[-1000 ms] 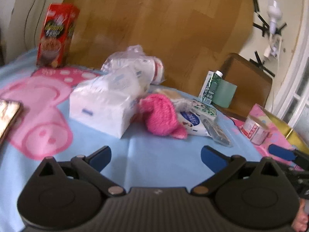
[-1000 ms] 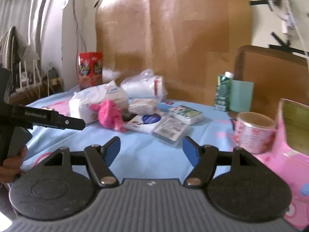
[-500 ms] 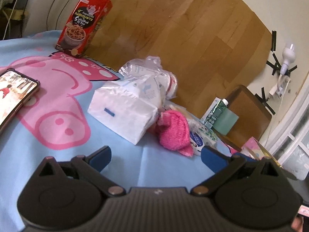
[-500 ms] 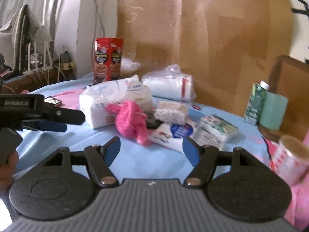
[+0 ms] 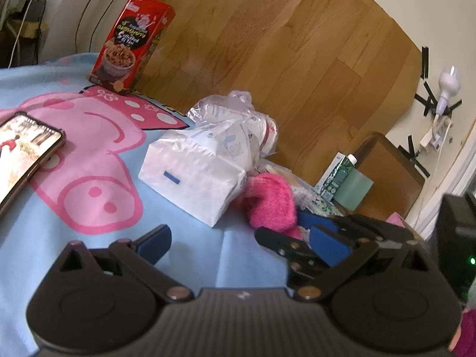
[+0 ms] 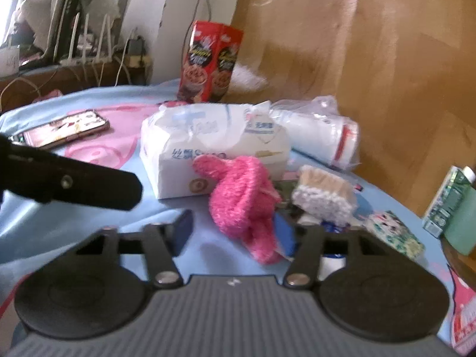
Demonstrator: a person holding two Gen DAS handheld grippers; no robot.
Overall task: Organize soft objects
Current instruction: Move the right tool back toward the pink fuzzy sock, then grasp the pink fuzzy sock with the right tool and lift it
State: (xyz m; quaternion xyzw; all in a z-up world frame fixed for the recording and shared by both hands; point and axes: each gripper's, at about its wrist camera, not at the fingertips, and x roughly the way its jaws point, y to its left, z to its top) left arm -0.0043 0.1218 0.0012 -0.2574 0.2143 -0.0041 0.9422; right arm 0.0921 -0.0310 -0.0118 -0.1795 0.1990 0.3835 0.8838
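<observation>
A fluffy pink knit piece [image 6: 241, 190] lies on the blue cloth against a white tissue pack [image 6: 208, 145]. It also shows in the left wrist view [image 5: 270, 205], beside the same tissue pack [image 5: 193, 175]. My right gripper [image 6: 235, 232] is open and empty, its jaws on either side of the pink piece's near end, with the right finger [image 6: 284, 233] close to it. My left gripper [image 5: 241, 244] is open and empty, short of the tissue pack. The right gripper's fingers [image 5: 321, 232] reach in from the right in the left wrist view.
A bagged stack of white cups [image 6: 315, 136] lies behind the tissue pack. A red cereal box [image 5: 131, 44] stands at the back. A phone [image 5: 23, 154] lies at the left. A white knit sponge [image 6: 324, 196], small packets [image 6: 392, 235] and a green carton [image 6: 446, 202] are at the right.
My right gripper has moved forward and left, up to the pink knit piece. My left gripper has shifted closer to the tissue pack, and the right gripper's fingers now show in its view.
</observation>
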